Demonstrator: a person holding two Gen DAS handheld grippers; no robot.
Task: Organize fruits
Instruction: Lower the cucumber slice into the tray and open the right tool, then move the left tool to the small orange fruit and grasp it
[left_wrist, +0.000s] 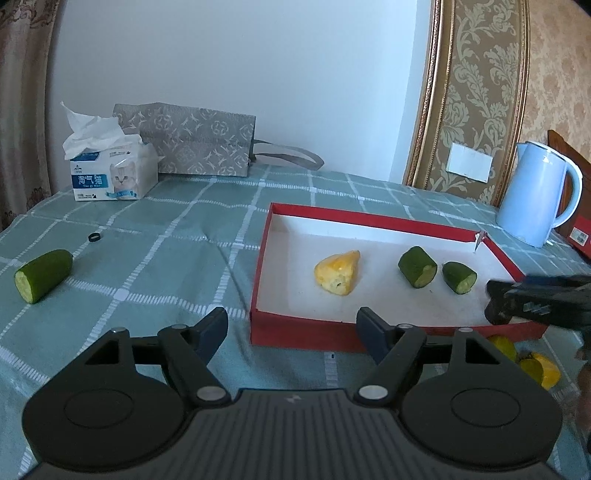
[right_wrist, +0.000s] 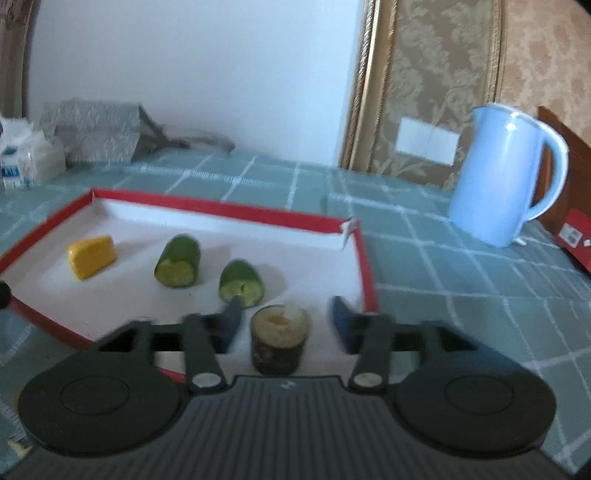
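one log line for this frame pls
left gripper: open, empty | right gripper: open around cucumber piece, over tray | in tray: yellow chunk, two cucumber pieces | loose cucumber on table

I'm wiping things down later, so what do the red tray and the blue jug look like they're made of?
The red tray looks like matte cardboard, probably a box lid: thin folded walls, and its far right corner is torn with white showing. The blue jug looks like smooth glossy plastic, with bright highlights on its body and a moulded handle; it could be coated metal.
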